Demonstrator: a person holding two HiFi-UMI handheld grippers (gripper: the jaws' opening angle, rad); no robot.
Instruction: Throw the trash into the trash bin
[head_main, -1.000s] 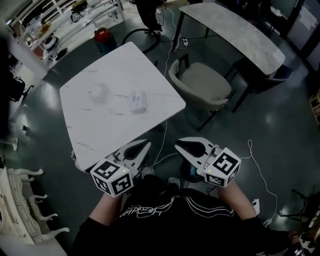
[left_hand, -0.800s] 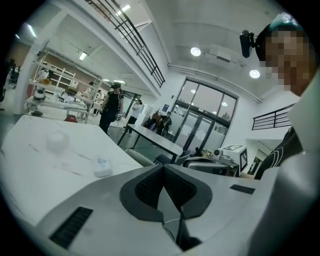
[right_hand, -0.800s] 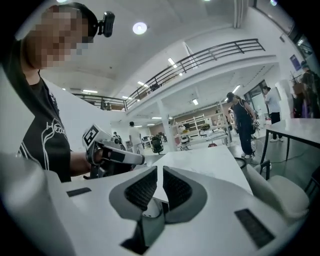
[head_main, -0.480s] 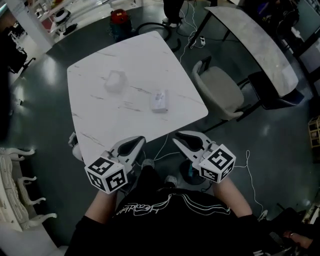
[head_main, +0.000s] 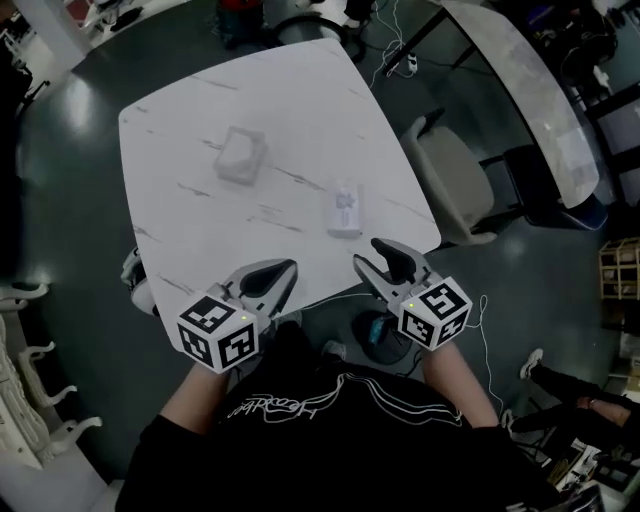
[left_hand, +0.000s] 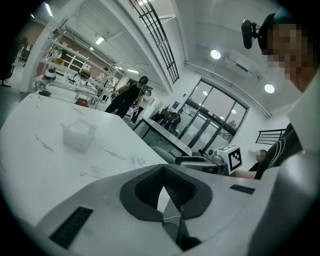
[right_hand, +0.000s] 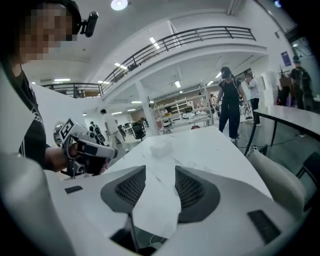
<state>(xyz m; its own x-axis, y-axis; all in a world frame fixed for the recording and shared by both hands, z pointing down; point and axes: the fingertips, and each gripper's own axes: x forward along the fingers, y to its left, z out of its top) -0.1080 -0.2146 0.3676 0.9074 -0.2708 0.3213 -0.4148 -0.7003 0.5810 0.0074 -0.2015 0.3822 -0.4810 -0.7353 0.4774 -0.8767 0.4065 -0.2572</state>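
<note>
White marble table (head_main: 190, 230) has drawn nearer beneath you, and both grippers now hang at its near edge. Your right gripper (head_main: 372, 255) has just been opening, its jaws apart with nothing between them, while your left gripper (head_main: 285, 268) is closed and empty. I judge you are readying a pick: the pale lump (head_main: 242, 155) lies well across the table, the small pack (head_main: 345, 210) nearer your right gripper, both untouched, and no bin shows clearly.
</note>
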